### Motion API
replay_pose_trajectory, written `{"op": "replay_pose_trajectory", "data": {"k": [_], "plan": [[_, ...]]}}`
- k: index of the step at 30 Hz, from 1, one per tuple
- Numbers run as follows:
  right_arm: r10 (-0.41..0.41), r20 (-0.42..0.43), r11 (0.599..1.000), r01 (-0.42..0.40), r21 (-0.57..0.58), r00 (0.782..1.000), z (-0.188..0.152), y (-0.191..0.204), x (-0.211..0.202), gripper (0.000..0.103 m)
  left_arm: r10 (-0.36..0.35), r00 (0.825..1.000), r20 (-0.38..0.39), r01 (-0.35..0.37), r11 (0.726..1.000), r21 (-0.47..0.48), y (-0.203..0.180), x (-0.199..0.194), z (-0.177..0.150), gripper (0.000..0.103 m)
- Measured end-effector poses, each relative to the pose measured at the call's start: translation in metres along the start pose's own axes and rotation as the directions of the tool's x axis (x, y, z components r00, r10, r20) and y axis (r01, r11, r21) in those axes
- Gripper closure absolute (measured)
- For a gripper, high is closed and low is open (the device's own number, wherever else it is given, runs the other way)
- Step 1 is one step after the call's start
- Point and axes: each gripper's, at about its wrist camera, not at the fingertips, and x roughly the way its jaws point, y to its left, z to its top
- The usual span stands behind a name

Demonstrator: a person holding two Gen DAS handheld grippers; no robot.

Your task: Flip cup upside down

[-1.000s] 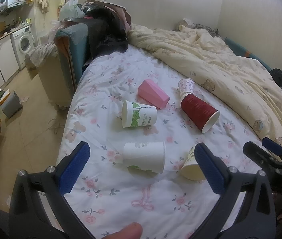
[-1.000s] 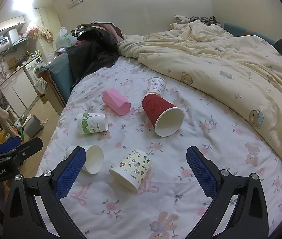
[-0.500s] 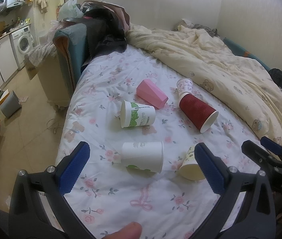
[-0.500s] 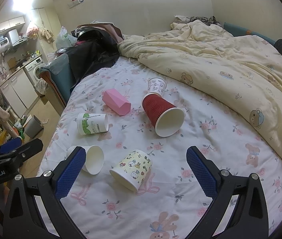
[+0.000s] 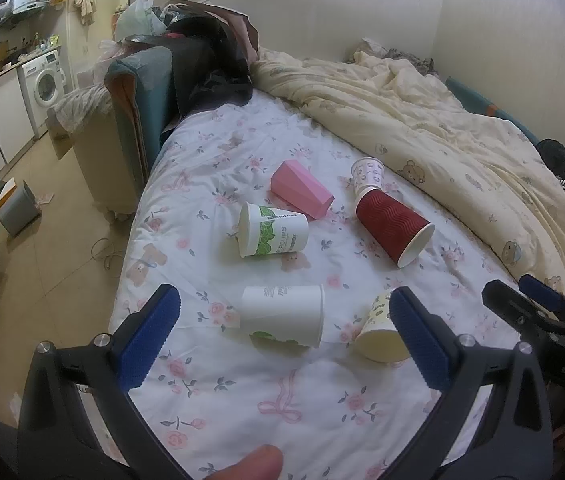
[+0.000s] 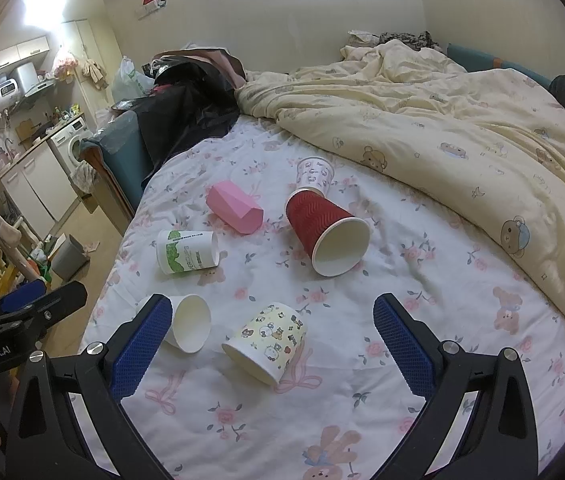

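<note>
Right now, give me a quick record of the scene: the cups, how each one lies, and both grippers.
surface: bed sheet, floral
red cup: on its side
cartoon cup: on its side
white cup: on its side
green-print cup: on its side
pink cup: on its side
small patterned cup: behind the red cup, pose unclear
left gripper: open, empty
right gripper: open, empty

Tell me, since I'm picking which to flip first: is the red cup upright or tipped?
Tipped. The red cup lies on its side on the bed, its open mouth facing the right wrist camera and showing an empty white inside.
</note>
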Motion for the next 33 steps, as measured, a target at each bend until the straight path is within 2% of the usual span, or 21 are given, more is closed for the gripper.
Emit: {"op": "replay_pose_trajectory", "data": {"k": [4,9,16,20,23,25,28,32,33], "plan": [[0.003,0.003,1.0,-0.003,0.001,1.0,0.001,0.002,-0.001,0.0,-0.006,1.0,-0.008,0.006,1.0,0.003,0.0,0.001,0.001,0.0],[-0.012,0.001,1.0,0.012,-0.001,1.0,0.003,0.003,0.001,0.0,-0.076,0.997,-0.027,0.075,0.996,-0.038,0.003,0.0,0.011,0.0],[-0.007,0.005,1.0,0.007,0.02,1.0,0.037,-0.007,0.006,0.0,-0.052,0.998,-0.046,0.052,0.999,-0.005,0.003,0.006,0.035,0.0],[0.003,-0.003,1.0,-0.002,0.022,1.0,0.055,-0.012,0.018,0.0,-0.036,0.993,-0.11,0.037,0.999,0.003,0.009,0.026,0.051,0.0],[0.007,-0.024,1.0,-0.006,0.02,1.0,0.057,-0.015,0.031,0.0,-0.054,0.976,-0.21,0.059,0.998,0.014,0.016,0.053,0.067,0.0],[0.003,-0.038,1.0,-0.002,0.027,0.999,0.056,-0.018,0.041,0.0,-0.042,0.969,-0.244,0.048,0.999,0.017,0.022,0.067,0.073,0.0],[0.026,-0.089,0.997,-0.02,0.07,0.996,0.052,-0.025,0.064,0.0,-0.02,0.95,-0.31,0.045,0.996,0.074,0.026,0.094,0.086,0.0],[0.036,-0.115,0.998,-0.029,0.063,0.993,0.049,-0.029,0.077,0.0,0.03,0.922,-0.386,0.064,0.971,0.229,0.02,0.13,0.099,0.0],[0.038,-0.117,0.998,-0.031,0.064,0.992,0.049,-0.031,0.077,0.0,0.047,0.9,-0.433,0.096,0.948,0.303,0.014,0.145,0.1,0.0]]}}
